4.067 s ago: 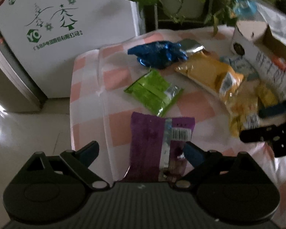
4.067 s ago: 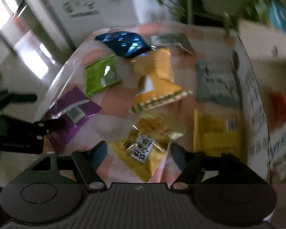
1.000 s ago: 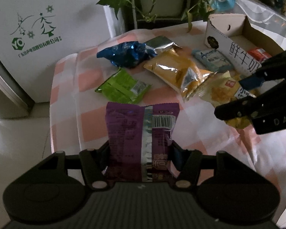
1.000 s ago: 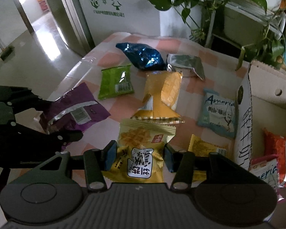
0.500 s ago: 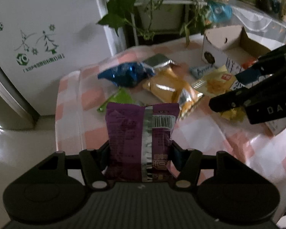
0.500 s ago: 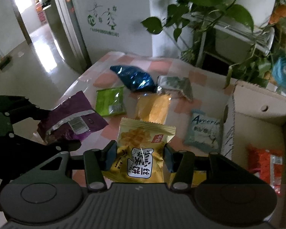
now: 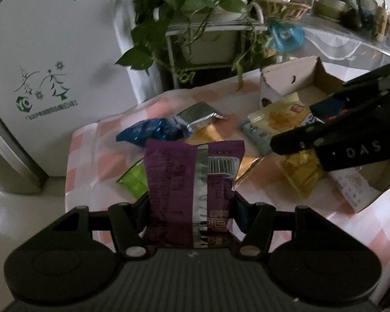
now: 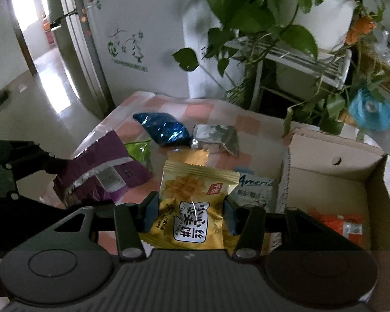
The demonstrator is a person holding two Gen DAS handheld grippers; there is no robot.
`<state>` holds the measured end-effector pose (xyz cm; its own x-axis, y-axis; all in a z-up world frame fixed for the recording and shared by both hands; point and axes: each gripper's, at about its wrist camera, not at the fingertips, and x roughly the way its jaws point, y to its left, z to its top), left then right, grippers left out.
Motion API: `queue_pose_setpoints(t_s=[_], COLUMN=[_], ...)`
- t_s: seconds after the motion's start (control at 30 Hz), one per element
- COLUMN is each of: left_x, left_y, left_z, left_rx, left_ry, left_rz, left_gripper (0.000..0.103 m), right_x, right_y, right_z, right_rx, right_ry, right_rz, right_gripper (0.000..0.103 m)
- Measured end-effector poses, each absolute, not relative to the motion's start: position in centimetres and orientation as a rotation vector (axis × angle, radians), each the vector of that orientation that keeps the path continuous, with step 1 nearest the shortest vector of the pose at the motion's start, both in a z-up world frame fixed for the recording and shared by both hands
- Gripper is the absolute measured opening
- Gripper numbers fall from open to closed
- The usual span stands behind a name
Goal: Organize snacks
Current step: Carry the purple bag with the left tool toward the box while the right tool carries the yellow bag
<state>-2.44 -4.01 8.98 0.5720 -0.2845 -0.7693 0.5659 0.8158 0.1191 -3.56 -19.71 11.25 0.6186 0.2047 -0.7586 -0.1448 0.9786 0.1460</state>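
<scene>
Table edge: the checked pink-and-white cloth [image 7: 111, 166] is seen to drop off at the left of the left wrist view, with bare floor [image 7: 26, 215] beyond it at lower left.
Open room: free cloth is found at lower right of the left wrist view; in the right wrist view the cardboard box [image 8: 332, 182] at right is largely unfilled — only an orange packet [image 8: 338, 223] lies in its near part.
Obstacles: a white fridge [image 7: 39, 78] is set at upper left, and a potted plant [image 8: 260, 5] on a rack stands behind the table.
Left gripper [image 7: 191, 208]: clamped on the purple packet [image 7: 192, 182], which is held upright above the cloth, its barcode side facing the camera.
Right gripper [image 8: 191, 209]: closed on the yellow waffle packet [image 8: 197, 195], held at lower centre, just left of the box wall.
Left on cloth: a blue foil bag [image 8: 163, 128], a silver packet [image 8: 218, 136], a green packet [image 7: 132, 179] partly hidden, a pale blue packet [image 8: 254, 189] against the box.
</scene>
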Motion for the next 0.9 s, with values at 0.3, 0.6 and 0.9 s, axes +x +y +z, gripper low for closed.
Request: queue_pose_setpoints(t_s=[0.3, 0.6, 0.9], left_x=[-3.0, -4.1, -5.5], left_y=[-6.1, -8.4, -13.8], left_z=[9.2, 9.8, 10.6], left_rx=[0.37, 0.331, 0.257], left_ry=[0.802, 0.791, 0.78], left_rz=[-0.558, -0.608, -0.697], left_gripper=[0.061, 0.061, 0.061], right_x=[-4.1, -4.4, -5.3], right_y=[-22.3, -25.7, -30.7], right_z=[11.9, 12.7, 13.4], right_rx=[0.084, 0.097, 0.176], right_ry=[0.854, 0.827, 0.797], right_rz=[0.148, 0.094, -0.02], right_gripper=[0.058, 0.058, 0.058])
